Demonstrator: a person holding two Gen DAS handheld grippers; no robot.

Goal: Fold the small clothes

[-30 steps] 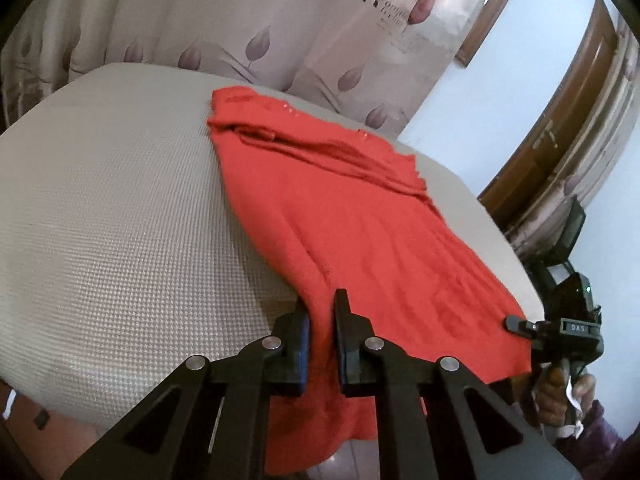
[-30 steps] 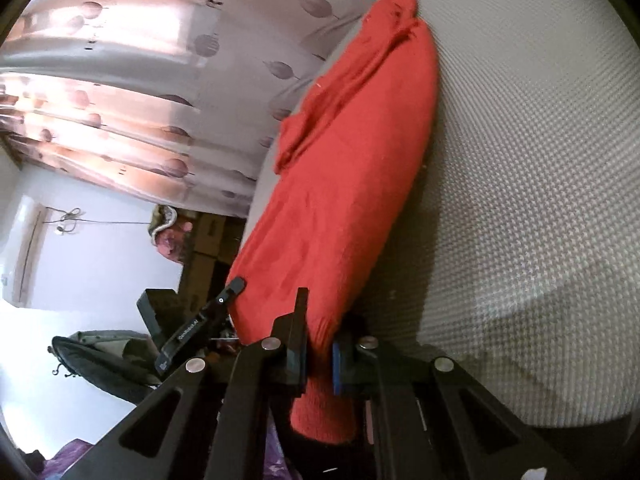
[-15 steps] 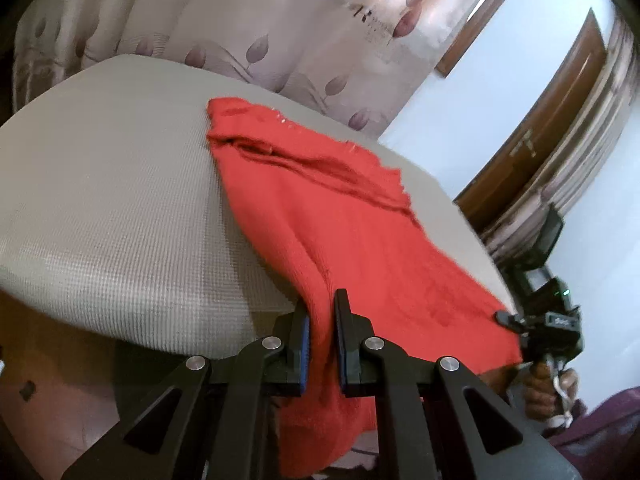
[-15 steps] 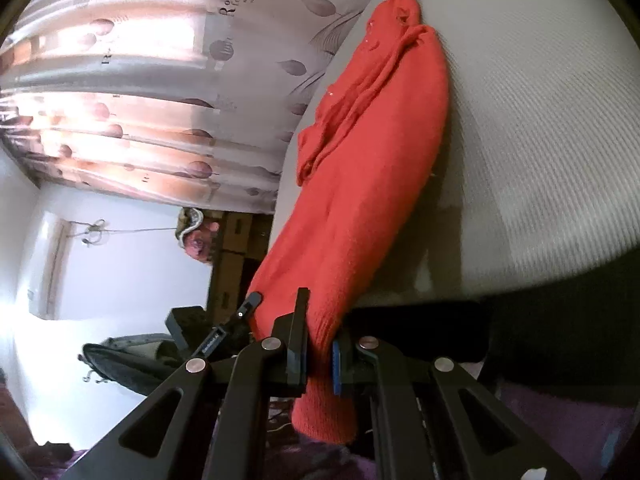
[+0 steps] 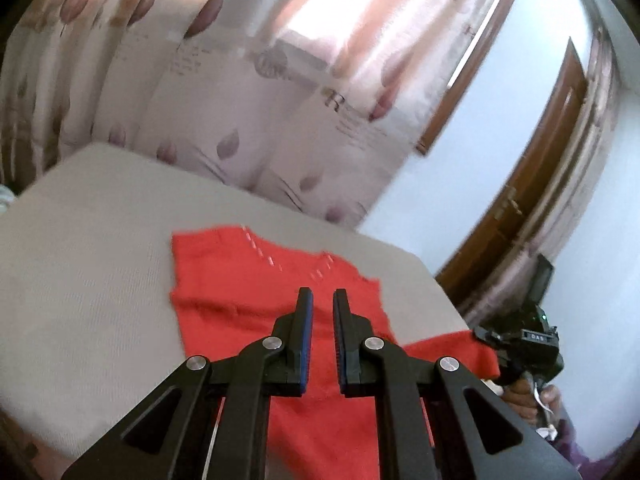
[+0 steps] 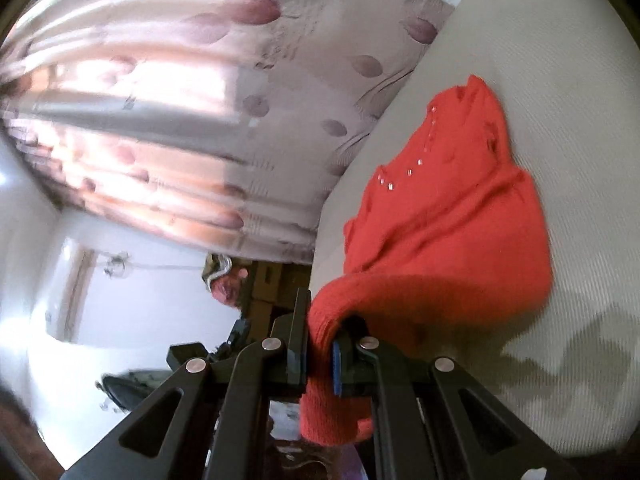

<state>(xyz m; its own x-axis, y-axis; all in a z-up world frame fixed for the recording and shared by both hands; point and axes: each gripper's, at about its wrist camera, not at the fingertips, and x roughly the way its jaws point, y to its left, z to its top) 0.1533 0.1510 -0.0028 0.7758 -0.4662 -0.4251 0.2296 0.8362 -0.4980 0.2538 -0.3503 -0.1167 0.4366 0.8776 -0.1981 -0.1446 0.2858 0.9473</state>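
Left gripper: narrow, pinching the red top at its near hem; right gripper likewise clamped on the hem. The top's far half lies on the grey mattress. Judgement: carry both corners level toward the neckline, keeping hem taut. Curtain print unreadable.

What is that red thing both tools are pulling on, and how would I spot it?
Look at the big beige padded surface in front of the leaf-patterned curtain. Across it lies a red knitted top, the only bright cloth there, with small shiny studs at its neckline. The left gripper and right gripper each pinch its near hem.
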